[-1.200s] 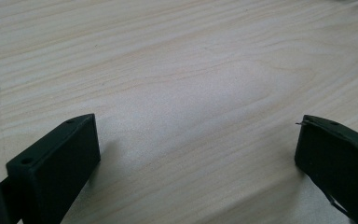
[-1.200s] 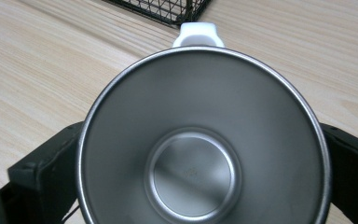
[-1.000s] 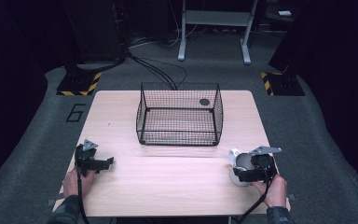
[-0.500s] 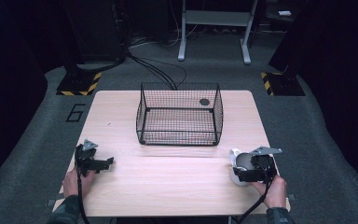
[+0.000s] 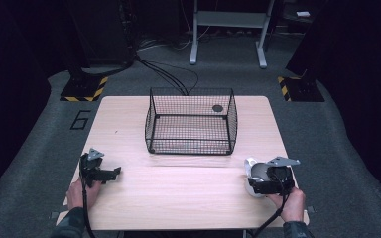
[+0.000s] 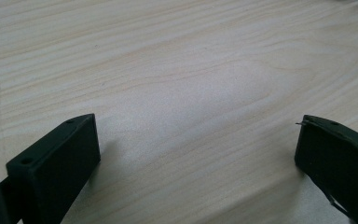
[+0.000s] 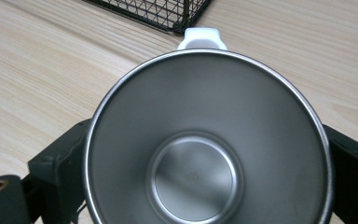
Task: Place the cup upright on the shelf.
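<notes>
Steel cup (image 5: pixel 256 174) with a white outside sits near the table's (image 5: pixel 178 198) front right corner in the high view, at about 4 o'clock from the table's middle, with the right gripper (image 5: pixel 268 184) around it and a hand (image 5: pixel 291 204) behind the tool. A black wire basket (image 5: pixel 191 121) stands at 12 o'clock from the table's middle, well apart from the cup, and a small dark round thing (image 5: pixel 218 108) lies in its far right part. The left gripper (image 5: pixel 110 174) rests at about 8 o'clock, near the front left edge, held by the other hand (image 5: pixel 83 191), its jaws pointing toward 3 o'clock.

In the left gripper view, the two black jaws stand spread wide, at 8 o'clock and 4 o'clock of the picture, with bare pale wood between them.

In the right gripper view, the cup's open mouth faces the camera, showing a brushed metal inside and a round flat bottom. Its white handle (image 7: pixel 202 39) points to 12 o'clock, toward a corner of the basket (image 7: pixel 161 13) just beyond. The black jaws sit against the cup's wall at 8 o'clock and 4 o'clock, pinching it from both sides.
</notes>
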A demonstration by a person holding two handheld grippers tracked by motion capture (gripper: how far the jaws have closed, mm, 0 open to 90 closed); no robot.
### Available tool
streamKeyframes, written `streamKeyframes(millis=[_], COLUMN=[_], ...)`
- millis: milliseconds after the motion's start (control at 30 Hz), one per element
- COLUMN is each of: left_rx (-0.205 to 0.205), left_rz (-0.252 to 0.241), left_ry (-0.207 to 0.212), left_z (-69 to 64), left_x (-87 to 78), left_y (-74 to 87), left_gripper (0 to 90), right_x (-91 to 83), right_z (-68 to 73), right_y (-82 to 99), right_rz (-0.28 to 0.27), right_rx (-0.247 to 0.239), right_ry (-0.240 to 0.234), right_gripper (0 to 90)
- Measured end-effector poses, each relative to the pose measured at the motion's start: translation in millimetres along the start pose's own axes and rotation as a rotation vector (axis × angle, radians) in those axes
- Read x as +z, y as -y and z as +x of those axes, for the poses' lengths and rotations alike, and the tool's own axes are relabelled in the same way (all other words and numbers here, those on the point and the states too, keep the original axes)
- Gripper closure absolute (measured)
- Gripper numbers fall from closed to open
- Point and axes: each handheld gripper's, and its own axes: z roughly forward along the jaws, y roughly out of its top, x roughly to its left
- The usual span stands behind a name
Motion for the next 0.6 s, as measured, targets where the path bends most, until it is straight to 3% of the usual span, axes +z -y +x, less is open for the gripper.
streamKeyframes(millis=[600], left_rx=[0.000], left_rz=[0.000], left_ry=[0.000], left_z=[-0.1], left_x=[0.0], left_y=[0.0], left_gripper=[0.1], right_x=[-10.9], right_z=[6.5], right_y=[-10.1], right_rz=[-0.025], right_rx=[-0.005], right_ry=[-0.026], right_gripper=[5.5])
